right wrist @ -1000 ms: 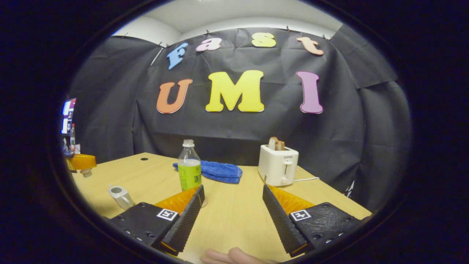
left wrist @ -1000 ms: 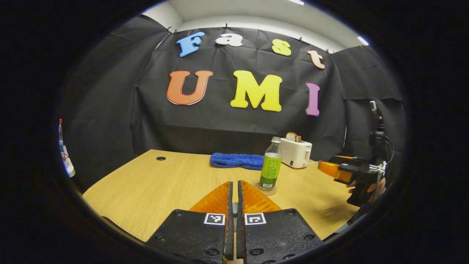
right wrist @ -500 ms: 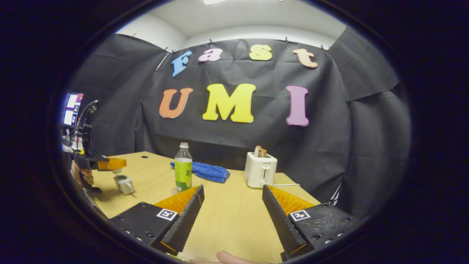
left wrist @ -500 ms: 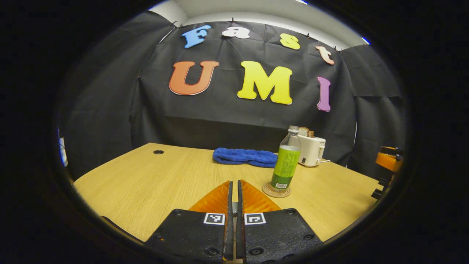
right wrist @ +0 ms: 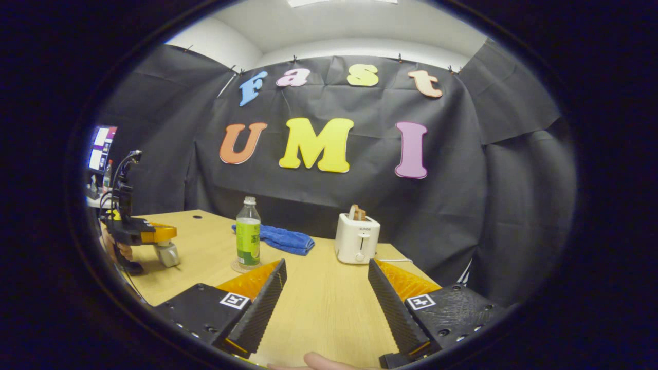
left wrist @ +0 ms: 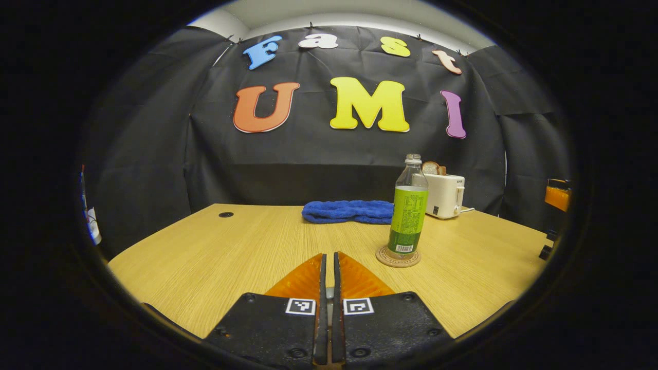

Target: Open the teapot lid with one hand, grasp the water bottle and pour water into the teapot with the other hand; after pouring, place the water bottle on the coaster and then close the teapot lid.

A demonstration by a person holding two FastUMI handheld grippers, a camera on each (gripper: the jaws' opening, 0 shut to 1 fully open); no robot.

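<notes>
A clear water bottle with a green label stands upright on a round coaster, ahead and to the right of my left gripper. Its fingers are shut with only a thin slit between them. In the right gripper view a hand holds that left gripper directly on top of the small pale teapot, gripping the lid, which is hidden under the fingers. My right gripper is wide open over bare table, well back from the bottle and coaster. An edge of the right gripper shows at far right.
A blue towel lies behind the bottle at the back of the wooden table. A white toaster with bread in it stands at the back right. A fingertip shows at the bottom of the right gripper view.
My left gripper has come down with the lid onto the teapot. My right gripper, still open, has drawn back from the bottle, which stays on the coaster.
</notes>
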